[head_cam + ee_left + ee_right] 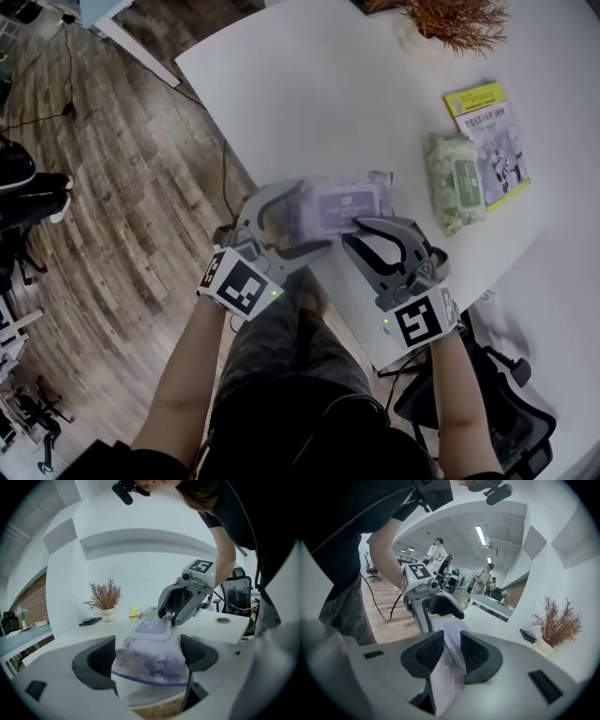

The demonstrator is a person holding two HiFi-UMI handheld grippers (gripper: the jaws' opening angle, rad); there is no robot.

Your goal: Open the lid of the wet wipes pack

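A purple wet wipes pack (pixel 342 206) lies at the front edge of the white table (pixel 309 84), its lid flat on top. My left gripper (pixel 314 216) straddles the pack's left end. In the left gripper view the pack (pixel 152 660) fills the gap between the two pads without being squeezed. My right gripper (pixel 352 232) sits at the lid's near right corner. In the right gripper view its jaws stand a little apart, with a pale flap of the pack (pixel 451 637) running between them.
A green wipes pack (pixel 455 183) and a yellow booklet (pixel 492 141) lie to the right. A pot of dried twigs (pixel 450 23) stands at the back. An office chair (pixel 487 394) is beside my right arm, with wooden floor to the left.
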